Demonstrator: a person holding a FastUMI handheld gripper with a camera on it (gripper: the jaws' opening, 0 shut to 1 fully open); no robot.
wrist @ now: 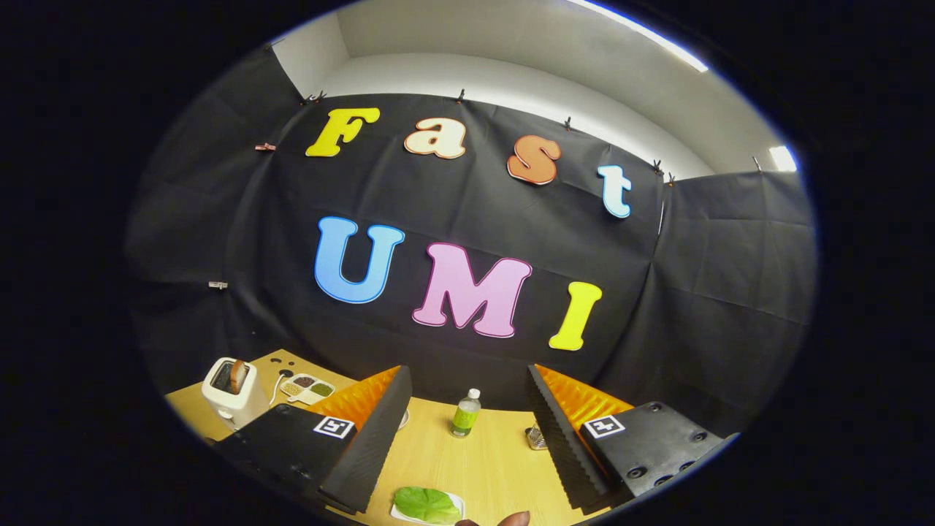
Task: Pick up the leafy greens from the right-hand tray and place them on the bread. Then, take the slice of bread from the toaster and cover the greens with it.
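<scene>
Gripper [467,431] held above wooden table [489,460], fingers spread wide, nothing clasped between them. Leafy greens [426,504] seen on small white tray [456,502] at bottom centre of frame, between fingers. Toaster [229,392] placed at lower left, bread slice [238,375] standing in slot. Divided dish [307,388] set just right of toaster. Green-labelled bottle [465,413] seen at centre, beyond fingers, before black cloth wall [701,292].

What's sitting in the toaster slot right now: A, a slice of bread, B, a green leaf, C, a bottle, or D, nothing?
A: a brown slice of bread stands up out of the white toaster, beyond the open gripper.
</scene>
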